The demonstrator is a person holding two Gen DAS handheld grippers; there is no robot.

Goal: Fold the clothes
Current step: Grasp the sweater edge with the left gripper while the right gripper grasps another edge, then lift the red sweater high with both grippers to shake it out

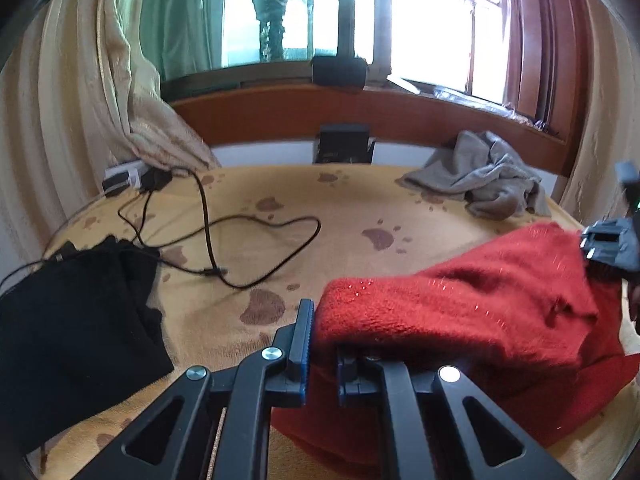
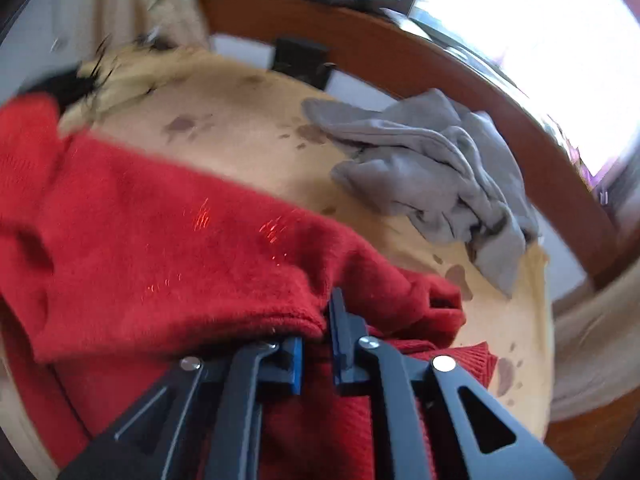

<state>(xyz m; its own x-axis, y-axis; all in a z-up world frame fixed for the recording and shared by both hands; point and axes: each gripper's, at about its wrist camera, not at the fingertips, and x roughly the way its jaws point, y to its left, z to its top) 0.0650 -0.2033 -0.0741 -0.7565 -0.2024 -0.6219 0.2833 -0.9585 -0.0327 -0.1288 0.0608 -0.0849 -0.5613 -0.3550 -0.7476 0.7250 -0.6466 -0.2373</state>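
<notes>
A red knit sweater (image 1: 460, 312) hangs stretched between both grippers above the yellow bedspread (image 1: 340, 216). My left gripper (image 1: 324, 344) is shut on one edge of the sweater, the cloth draped over its right finger. My right gripper (image 2: 320, 332) is shut on the other edge of the red sweater (image 2: 160, 248), which folds over its left finger. The right gripper also shows in the left wrist view (image 1: 612, 240) at the far right, holding the cloth up. The right wrist view is blurred.
A folded black garment (image 1: 72, 320) lies at the left. A crumpled grey garment (image 1: 480, 184) (image 2: 432, 168) lies at the far right of the bed. A black cable (image 1: 240, 240) and charger lie at the back left. A wooden headboard (image 1: 360, 116) and curtains stand behind.
</notes>
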